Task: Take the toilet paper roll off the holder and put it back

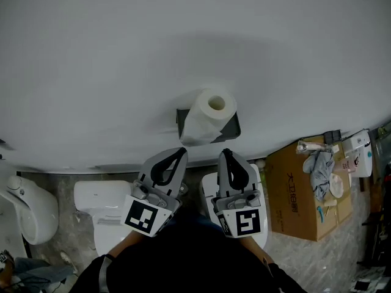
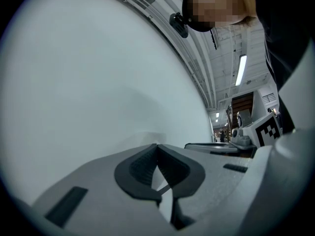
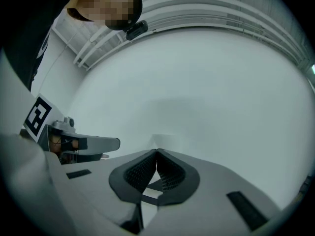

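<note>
The head view is taken from above the person and is aimed steeply down along a white wall (image 1: 183, 41). The toilet paper roll (image 1: 211, 110) is seen at mid-frame, and the left gripper (image 1: 182, 152) and right gripper (image 1: 226, 153) are seen just below it, nearer the camera. The left gripper view is taken along that gripper's own fingers (image 2: 140, 166), close to the wall and tilted up, so that ceiling (image 2: 231, 48) is caught. The right gripper view is set likewise, along its fingers (image 3: 140, 171). The wall is shared by all three views. In each gripper view the other gripper is caught at the inner edge (image 2: 197, 145) (image 3: 115, 143).
</note>
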Tool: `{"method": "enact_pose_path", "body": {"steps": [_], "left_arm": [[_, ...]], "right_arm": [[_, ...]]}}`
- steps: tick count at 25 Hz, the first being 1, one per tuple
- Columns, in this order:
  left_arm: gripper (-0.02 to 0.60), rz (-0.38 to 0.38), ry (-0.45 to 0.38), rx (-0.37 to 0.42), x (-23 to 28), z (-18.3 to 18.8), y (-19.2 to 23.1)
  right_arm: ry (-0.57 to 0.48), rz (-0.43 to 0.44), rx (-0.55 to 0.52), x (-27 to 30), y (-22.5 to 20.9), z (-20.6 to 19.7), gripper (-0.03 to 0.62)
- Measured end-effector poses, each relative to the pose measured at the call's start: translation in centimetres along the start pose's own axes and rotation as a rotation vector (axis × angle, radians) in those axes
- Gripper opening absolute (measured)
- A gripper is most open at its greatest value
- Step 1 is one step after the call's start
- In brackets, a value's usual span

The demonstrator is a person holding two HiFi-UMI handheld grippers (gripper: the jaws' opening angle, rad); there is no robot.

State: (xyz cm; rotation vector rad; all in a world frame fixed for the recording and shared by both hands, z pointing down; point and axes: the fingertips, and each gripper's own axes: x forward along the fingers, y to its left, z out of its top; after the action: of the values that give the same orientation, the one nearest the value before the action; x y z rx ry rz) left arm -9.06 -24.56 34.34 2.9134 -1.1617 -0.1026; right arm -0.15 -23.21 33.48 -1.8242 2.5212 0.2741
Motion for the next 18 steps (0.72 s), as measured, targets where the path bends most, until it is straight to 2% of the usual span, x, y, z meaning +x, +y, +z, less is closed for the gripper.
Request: {"method": "enact_pose_path", "body": {"steps": [4, 16, 18], "left_arm": [[0.006, 0.019, 0.003, 0.002, 0.9, -0.2, 0.1], [0.006, 0.069, 0.013, 0.004, 2.2, -0.4, 0.4], [0.006, 0.075, 0.011, 0.007, 2.4, -0.3, 0.4]], "right_arm": [[-0.038, 0.012, 0.014, 0.9, -0.7, 0.3, 0.023], [-0.064, 0.088, 0.025, 2.7, -1.5, 0.7, 0.026], [-0.055, 0.107, 0.020, 2.9, -1.5, 0.7, 0.051]]}}
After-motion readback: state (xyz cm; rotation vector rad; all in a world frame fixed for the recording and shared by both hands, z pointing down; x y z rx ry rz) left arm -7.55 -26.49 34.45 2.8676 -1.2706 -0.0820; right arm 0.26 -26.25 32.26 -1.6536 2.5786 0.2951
